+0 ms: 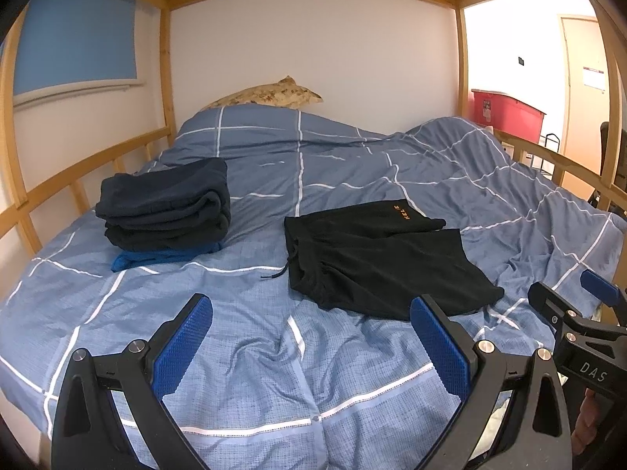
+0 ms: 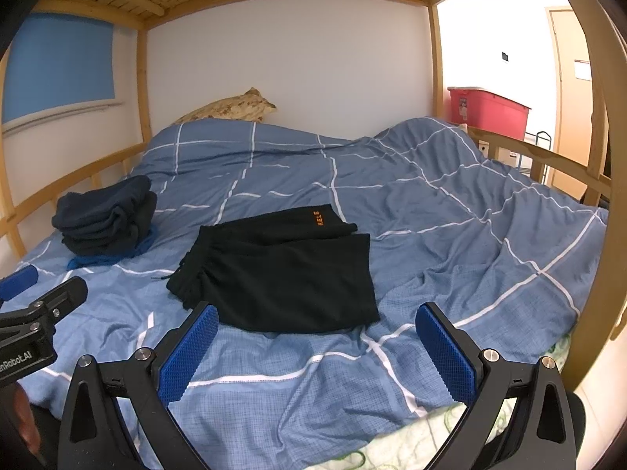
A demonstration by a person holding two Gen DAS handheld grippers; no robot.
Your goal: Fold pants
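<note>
On the left side of the bed [image 1: 250, 352] sits a neat stack of folded dark clothes [image 1: 164, 203], with a bright blue piece [image 1: 156, 258] at the bottom. That stack looks all done. In the middle of the blue checked duvet lie the black shorts [image 1: 376, 258], with orange letters [image 1: 401, 212] on one leg and a drawstring [image 1: 280, 272] poking out toward the stack. They look folded in half already, one leg on top of the other, with the waistband on the left. My guess is that one more fold is left, and then they can go on the stack. The left gripper [image 1: 311, 346] hangs over the near edge of the bed with its fingers [image 1: 182, 346] spread wide and nothing between them. The shorts lie just past its right finger, near but not touching. The right gripper [image 2: 317, 350] is beside it, a bit farther right, also with its fingers [image 2: 444, 352] spread wide and holding nothing. In the right wrist view the shorts lie just ahead of its left finger, and the near hem is the closest part. Far back, a patterned pillow [image 1: 270, 92] peeks over the duvet, and a red bin [image 2: 488, 107] stands beyond the wooden bed rail [image 2: 537, 152] on the right.
</note>
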